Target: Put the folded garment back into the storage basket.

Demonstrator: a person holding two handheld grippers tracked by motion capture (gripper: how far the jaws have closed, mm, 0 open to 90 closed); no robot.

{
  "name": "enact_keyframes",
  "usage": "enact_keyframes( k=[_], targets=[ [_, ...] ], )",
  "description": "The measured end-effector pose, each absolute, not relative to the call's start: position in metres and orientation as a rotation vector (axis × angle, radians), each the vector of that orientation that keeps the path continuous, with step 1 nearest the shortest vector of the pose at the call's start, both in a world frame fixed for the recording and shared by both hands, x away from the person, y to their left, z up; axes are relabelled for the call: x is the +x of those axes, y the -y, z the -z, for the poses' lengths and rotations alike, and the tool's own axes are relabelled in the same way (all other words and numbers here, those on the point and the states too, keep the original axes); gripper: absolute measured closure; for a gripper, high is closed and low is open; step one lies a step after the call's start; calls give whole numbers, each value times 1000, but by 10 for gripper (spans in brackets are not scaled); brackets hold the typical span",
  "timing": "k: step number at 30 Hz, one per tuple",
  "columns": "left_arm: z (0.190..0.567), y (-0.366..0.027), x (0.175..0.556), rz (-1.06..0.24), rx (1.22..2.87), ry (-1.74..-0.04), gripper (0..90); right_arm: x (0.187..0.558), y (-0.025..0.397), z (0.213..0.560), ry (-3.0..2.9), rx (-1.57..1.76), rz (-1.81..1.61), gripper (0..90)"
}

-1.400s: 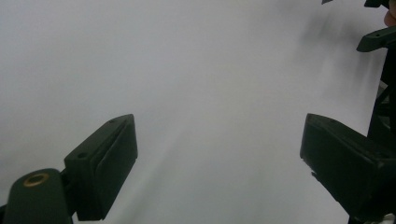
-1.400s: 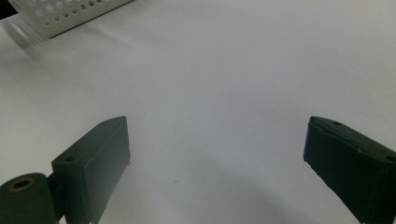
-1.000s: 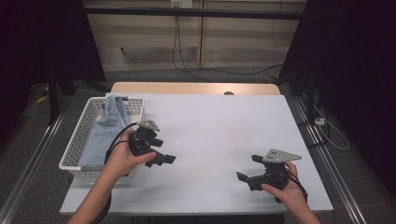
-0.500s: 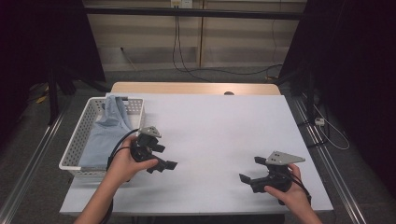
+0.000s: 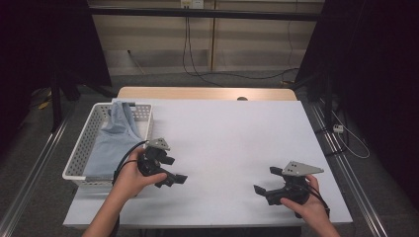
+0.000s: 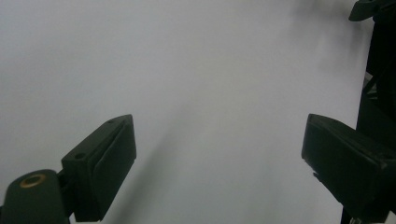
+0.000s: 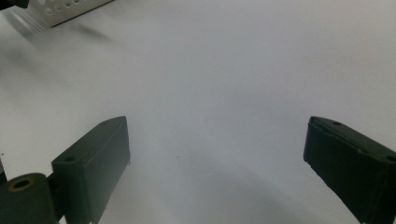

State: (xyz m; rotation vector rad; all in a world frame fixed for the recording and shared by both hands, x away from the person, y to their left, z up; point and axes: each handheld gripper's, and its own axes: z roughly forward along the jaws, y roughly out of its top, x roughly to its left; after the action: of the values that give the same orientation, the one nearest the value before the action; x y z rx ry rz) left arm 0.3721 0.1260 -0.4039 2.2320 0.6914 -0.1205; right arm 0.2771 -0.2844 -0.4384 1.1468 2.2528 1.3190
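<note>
My left gripper [image 5: 174,169] is held low over the white table [image 5: 227,138], just right of the basket's front corner. Its jaws stand wide apart with nothing between them. In the left gripper view the gripper [image 6: 219,158] has bare table surface between its black pads. My right gripper [image 5: 267,180] sits near the front right of the table and points left. It is open and empty too. The right gripper view confirms this: white table lies between the spread jaws of the gripper [image 7: 217,163].
A white perforated basket [image 5: 81,148] stands at the table's left edge with a light blue cloth [image 5: 111,143] lying in it; its corner [image 7: 70,9] shows far off in the right gripper view. A wooden table edge [image 5: 207,93] runs behind. Cables trail across the floor beyond.
My left gripper has drifted right and toward the front edge, away from the basket. The right gripper has barely shifted. Both stayed open.
</note>
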Motion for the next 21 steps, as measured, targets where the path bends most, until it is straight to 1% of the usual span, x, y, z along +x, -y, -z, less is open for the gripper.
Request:
enact_keyframes(
  k=[21],
  targets=[
    [413, -134, 366, 136, 2226, -704, 105, 275, 286, 439, -2232, 1143, -1339, 71]
  ],
)
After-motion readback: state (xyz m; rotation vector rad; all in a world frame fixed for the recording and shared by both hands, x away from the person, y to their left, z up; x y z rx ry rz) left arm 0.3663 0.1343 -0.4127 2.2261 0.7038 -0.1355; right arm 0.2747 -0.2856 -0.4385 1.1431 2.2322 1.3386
